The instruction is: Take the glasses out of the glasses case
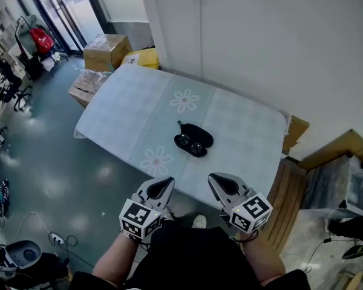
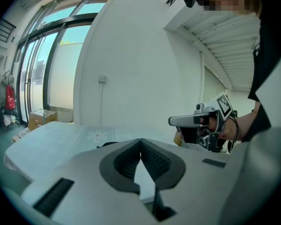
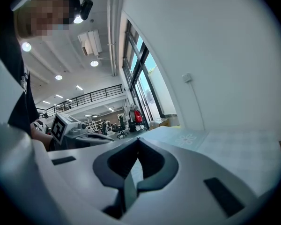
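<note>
floor [image 1: 60, 180]: grey-green and shiny, running along the table's 9 o'clock side
table [image 1: 121, 119]: wearing a pale checked cloth and filling the middle of the head view; a white wall is standing along its 1 o'clock side
cardboard boxes [image 1: 106, 51]: sitting on the floor at 10 o'clock of the table, with a yellow box [image 1: 144, 58] just beside them
flower prints: 2 are showing on the cloth, 1 [image 1: 184, 100] at 12 o'clock of the case and 1 [image 1: 156, 161] at 7 o'clock of it
left gripper [image 1: 160, 187]: hovering off the table's near edge at 7 o'clock of the case, well apart from it; its jaws are pressing together at the tips with nothing between them
right gripper [image 1: 225, 185]: hovering at 5 o'clock of the case, also well apart; its jaws are meeting at the tips and pinching nothing
glasses case [image 1: 199, 135]: black, lying about mid-table between the 2 flower prints, nothing touching it
glasses [image 1: 190, 144]: 2 shiny round lenses are showing at the case's 7 o'clock edge; whether they are sitting inside the case or just against it is not clear
</note>
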Available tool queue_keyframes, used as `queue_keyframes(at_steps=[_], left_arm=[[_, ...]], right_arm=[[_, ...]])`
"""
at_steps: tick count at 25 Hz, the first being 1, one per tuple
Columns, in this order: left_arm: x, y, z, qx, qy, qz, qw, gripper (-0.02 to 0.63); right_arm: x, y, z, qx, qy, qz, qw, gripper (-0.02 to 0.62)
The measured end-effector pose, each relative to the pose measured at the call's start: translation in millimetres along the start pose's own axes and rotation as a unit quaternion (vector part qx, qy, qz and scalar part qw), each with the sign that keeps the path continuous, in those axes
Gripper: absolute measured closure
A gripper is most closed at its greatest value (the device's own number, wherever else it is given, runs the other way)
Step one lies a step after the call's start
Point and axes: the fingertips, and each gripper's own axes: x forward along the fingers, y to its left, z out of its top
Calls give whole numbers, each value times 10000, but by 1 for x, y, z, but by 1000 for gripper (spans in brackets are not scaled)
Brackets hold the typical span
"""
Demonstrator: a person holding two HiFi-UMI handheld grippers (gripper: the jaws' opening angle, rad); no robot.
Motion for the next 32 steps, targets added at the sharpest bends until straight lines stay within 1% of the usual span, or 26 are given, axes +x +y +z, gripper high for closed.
queue_keyframes(at_steps=[8, 14, 24, 28, 32], left_arm=[[18, -2, 6, 147, 92, -83, 9998, 578], [23, 2, 13, 263, 133, -223, 9993, 577], [54, 22, 25, 331, 149, -603, 9975, 578], [71, 40, 26, 320, 222, -804, 9960, 578], [89, 57, 22, 414, 369, -1070, 9927, 578]], right_arm=[[-12, -17, 6, 24, -127, -157, 9998, 572], [-14, -19, 10, 95, -235, -316, 9992, 572], [-10, -43, 16, 149, -363, -834, 9957, 572], [2, -57, 20, 222, -391, -1090, 9930, 572], [17, -67, 18, 354, -429, -1357, 9892, 572]])
